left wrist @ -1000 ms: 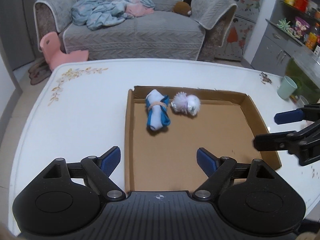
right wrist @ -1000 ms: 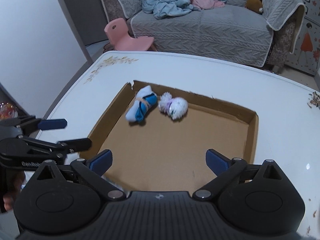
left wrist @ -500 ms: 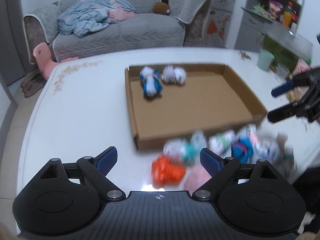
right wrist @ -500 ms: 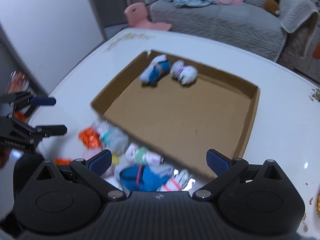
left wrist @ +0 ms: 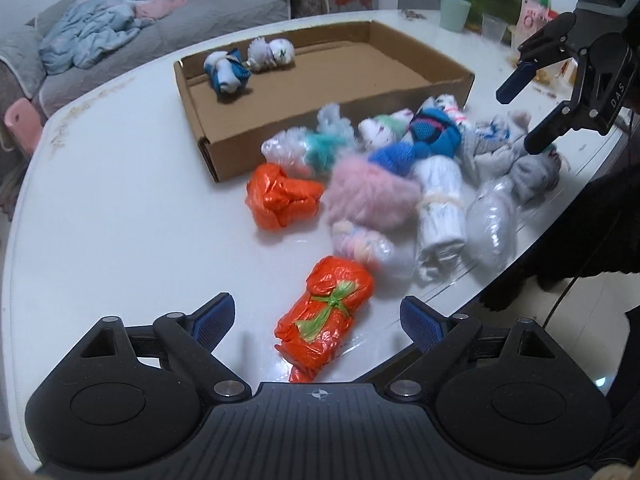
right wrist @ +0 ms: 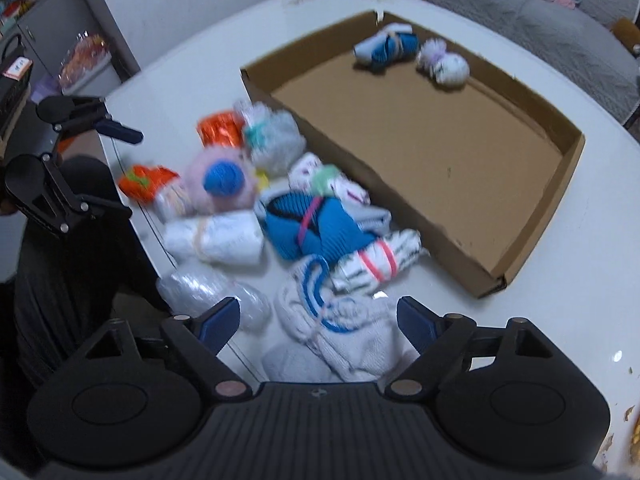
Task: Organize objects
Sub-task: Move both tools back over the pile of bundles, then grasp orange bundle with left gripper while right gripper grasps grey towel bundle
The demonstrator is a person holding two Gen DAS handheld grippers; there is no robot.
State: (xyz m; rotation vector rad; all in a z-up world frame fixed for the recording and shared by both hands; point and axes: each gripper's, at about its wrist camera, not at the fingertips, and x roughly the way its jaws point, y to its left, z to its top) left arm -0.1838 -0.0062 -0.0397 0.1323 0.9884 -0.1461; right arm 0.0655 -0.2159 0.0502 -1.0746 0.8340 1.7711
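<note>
Between your left gripper's (left wrist: 316, 320) spread fingers lies an orange bundle (left wrist: 324, 316), untouched. Your right gripper (right wrist: 318, 320) is closing over a white sock roll (right wrist: 340, 332); neighbouring rolls crowd it, so you may snag two. Both belong in the cardboard box (right wrist: 560, 200).

**Two black grippers with blue tips**

The left gripper (left wrist: 316, 320) is black plastic. It has two round bumps at the bottom and a ridged middle part with a small cross mark. Each finger (left wrist: 212, 320) ends in a blue pad with tiny bumps. Small silver screws sit at the joints.

The right gripper (right wrist: 318, 320) looks the same: black body, blue pads, round screws, ridged middle. In the left view its side shows white letters and a small green light on top. A thin black cable (left wrist: 580, 264) hangs near it. The person wears dark clothes (right wrist: 68, 264).
</note>
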